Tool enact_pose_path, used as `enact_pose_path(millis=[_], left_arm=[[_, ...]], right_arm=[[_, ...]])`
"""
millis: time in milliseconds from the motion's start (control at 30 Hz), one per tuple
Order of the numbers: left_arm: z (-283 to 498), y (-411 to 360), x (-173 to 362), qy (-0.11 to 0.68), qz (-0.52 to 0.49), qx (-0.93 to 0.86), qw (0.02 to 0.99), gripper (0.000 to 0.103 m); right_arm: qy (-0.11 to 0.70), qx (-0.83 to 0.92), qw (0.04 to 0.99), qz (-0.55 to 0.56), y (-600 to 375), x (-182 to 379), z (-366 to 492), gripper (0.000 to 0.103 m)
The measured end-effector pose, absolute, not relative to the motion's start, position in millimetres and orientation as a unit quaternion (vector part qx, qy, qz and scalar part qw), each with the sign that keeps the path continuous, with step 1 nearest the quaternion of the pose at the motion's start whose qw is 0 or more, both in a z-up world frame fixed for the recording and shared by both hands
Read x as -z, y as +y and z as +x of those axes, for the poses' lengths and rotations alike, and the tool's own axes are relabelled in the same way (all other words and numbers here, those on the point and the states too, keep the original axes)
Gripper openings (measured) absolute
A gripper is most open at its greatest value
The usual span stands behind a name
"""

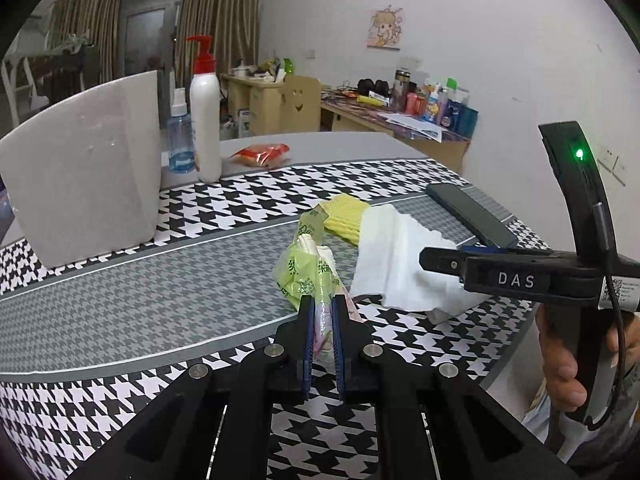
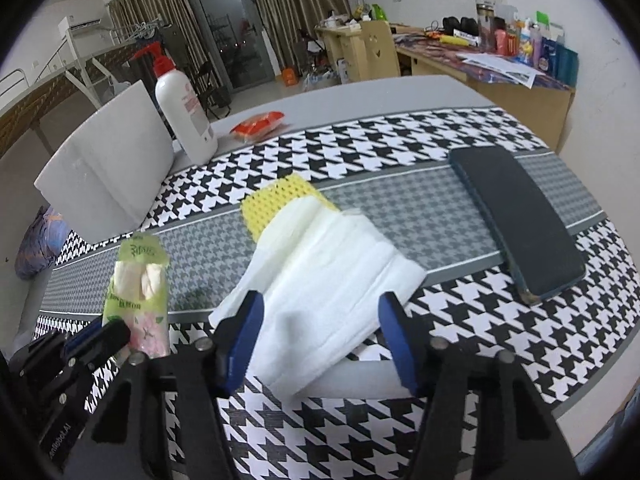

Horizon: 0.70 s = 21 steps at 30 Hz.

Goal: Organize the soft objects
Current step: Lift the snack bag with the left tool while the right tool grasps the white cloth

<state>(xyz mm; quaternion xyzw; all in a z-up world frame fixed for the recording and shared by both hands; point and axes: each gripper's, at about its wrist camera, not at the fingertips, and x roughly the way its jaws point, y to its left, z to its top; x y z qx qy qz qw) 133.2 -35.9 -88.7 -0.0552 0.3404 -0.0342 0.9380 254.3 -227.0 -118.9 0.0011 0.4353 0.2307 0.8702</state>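
Blue pads of the left gripper are clamped on the near end of a green tissue packet, whose far end stands up off the houndstooth cloth near the tabletop's near edge. Just to its right, the right gripper stands with its jaws apart on either side of the near end of a folded white towel; the pads do not visibly press on it, and the near fold lifts slightly off the cloth. A hand at the right edge of the left wrist view grips that tool's handle. The towel's far end overlaps a yellow mesh cloth lying on the grey middle stripe. To the right of both, toward the tabletop's right edge, lies a dark flat case, apart from the towel. Farther back on the left stands a white foam box, its near corner on the cloth. Beyond it, on bare tabletop, are a white pump bottle with a red top, a clear blue spray bottle just beside it, and a red and orange packet near the far edge.
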Motion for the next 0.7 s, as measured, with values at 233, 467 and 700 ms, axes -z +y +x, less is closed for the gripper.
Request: enact_pose_path(millis=[233,467,700], left_arm=[[133.7,-29.0,88.7,0.341,-0.062,0.029,0.938,0.009],[132.9,-21.3,90.9,0.342,-0.070,0.025,0.937,0.009],[129.1,-14.2,89.6,0.338,-0.075,0.024,0.938,0.009]], right_arm=[[0.463,-0.212,0.860,-0.021,-218.9,130.6,260.2,0.046],[0.467,-0.198,0.861,-0.041,-213.6,131.5,263.3,0.014],[0.437,-0.207,0.875,-0.037,-212.0,108.8,251.1,0.007]])
